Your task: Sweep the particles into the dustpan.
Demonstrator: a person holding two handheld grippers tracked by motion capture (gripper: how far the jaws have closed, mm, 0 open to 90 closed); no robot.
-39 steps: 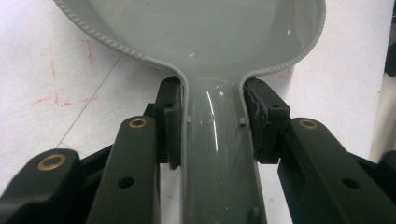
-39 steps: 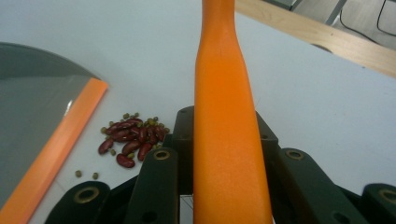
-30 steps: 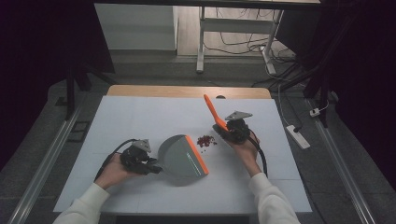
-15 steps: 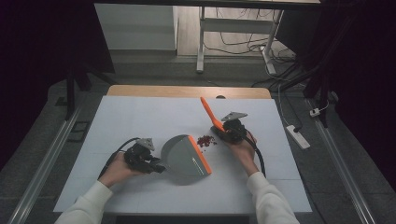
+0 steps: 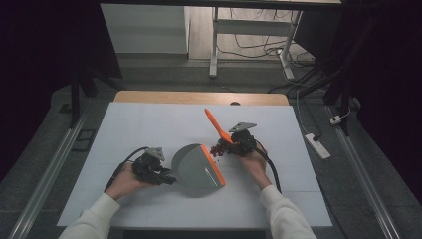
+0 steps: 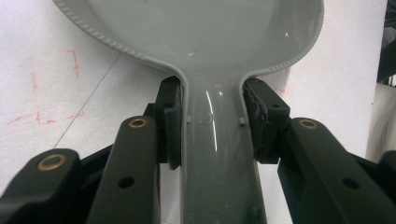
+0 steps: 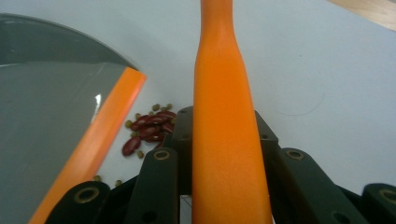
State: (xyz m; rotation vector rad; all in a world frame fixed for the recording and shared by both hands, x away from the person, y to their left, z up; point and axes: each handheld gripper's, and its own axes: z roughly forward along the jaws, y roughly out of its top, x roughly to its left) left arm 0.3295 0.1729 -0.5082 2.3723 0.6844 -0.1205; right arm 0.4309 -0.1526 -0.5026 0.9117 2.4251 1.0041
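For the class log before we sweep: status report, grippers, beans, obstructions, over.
Left gripper shut on grey dustpan handle. Right gripper shut on orange brush handle. Beans piled on table just off the pan's orange lip. Nothing in the way.

The grey dustpan (image 5: pixel 196 165) has slid toward seven o'clock; the orange brush (image 5: pixel 217 126) has come down toward the beans (image 5: pixel 217 148).

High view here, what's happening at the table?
A person is sweeping up spilled beans on the white table. The left gripper is shut on the handle of a grey dustpan, whose orange lip faces the pile. The right gripper is shut on the orange brush handle, held just beside the beans. The red beans and smaller green ones lie on the table close to the lip, not yet in the dustpan.
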